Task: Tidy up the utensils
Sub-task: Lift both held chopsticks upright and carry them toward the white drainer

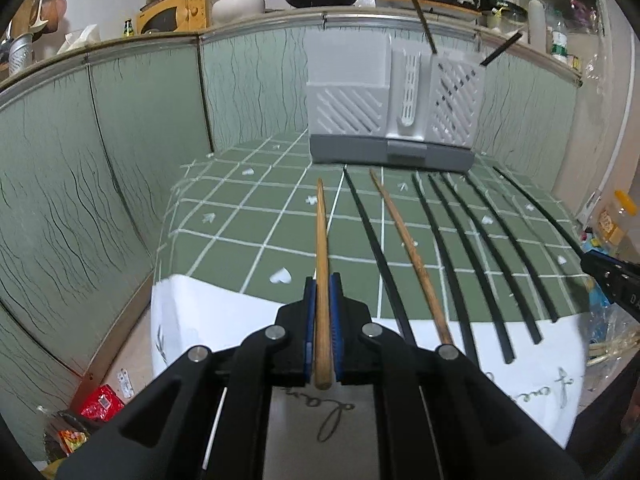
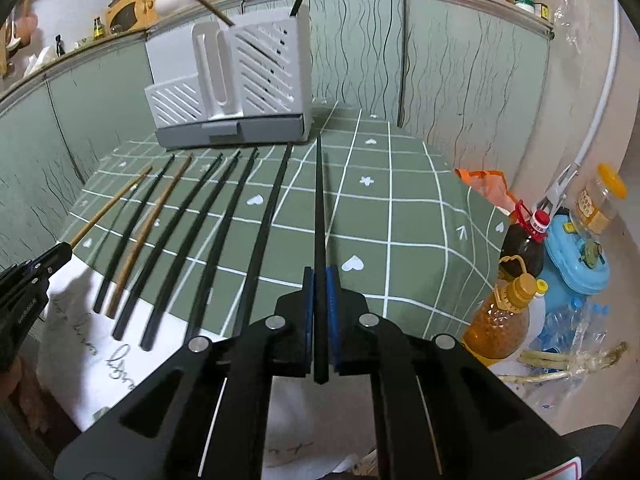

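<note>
The left gripper (image 1: 322, 320) is clamped on a wooden chopstick (image 1: 321, 248), which runs forward between the blue pads (image 1: 308, 320) and points toward the rack (image 1: 390, 120). The right gripper (image 2: 320, 316) is clamped on a black chopstick (image 2: 320, 240), likewise aimed forward. Both sticks are clear of the worktop (image 2: 400, 240). On its green checked cloth, a second wooden stick (image 1: 408, 256) and six black sticks (image 1: 472, 248) lie side by side in a row. The white rack stands at the far edge; two sticks (image 1: 424, 24) already stand in its right compartment.
</note>
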A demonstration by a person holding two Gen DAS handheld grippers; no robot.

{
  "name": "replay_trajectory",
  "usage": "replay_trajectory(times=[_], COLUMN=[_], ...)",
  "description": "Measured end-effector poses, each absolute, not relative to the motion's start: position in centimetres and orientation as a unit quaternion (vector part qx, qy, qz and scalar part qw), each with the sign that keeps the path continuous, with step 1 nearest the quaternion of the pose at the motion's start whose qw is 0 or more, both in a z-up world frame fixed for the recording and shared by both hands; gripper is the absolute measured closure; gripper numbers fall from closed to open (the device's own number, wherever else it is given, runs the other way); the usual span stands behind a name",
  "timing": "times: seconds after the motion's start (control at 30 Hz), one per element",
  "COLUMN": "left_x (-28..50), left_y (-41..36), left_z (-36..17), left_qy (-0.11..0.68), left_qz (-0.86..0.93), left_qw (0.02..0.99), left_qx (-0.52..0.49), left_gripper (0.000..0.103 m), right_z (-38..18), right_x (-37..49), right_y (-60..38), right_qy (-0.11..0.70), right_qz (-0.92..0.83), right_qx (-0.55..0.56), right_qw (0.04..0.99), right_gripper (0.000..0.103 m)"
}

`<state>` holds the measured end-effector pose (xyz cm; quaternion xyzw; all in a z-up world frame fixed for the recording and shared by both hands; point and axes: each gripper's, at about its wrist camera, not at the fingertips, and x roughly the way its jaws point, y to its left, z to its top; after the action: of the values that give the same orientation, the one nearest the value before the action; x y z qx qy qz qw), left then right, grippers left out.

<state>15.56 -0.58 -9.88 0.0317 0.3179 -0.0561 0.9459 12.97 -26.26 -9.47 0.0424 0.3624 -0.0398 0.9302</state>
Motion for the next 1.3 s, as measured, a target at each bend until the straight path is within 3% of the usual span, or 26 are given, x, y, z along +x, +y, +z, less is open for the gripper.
replay_trajectory(times=[0.7, 1.3], left_x=[15.3, 19.1], left_y=[2.6, 3.3], left_z=[-2.6, 1.2], left_qy=[0.295, 0.294], left_qz=[-0.099, -0.129], left_qw=[0.95, 0.947], left_qx=[0.026, 0.005], left_gripper=[0.095, 0.095], right_z=[-2.2, 2.7], right_x=[11.7, 16.8], right_y=[-28.0, -28.6], right_qy=[0.318, 0.282], right_qz=[-0.011, 0.037], right_qx=[0.044, 0.038], right_qw=[0.947, 0.958], right_gripper=[0.097, 0.097])
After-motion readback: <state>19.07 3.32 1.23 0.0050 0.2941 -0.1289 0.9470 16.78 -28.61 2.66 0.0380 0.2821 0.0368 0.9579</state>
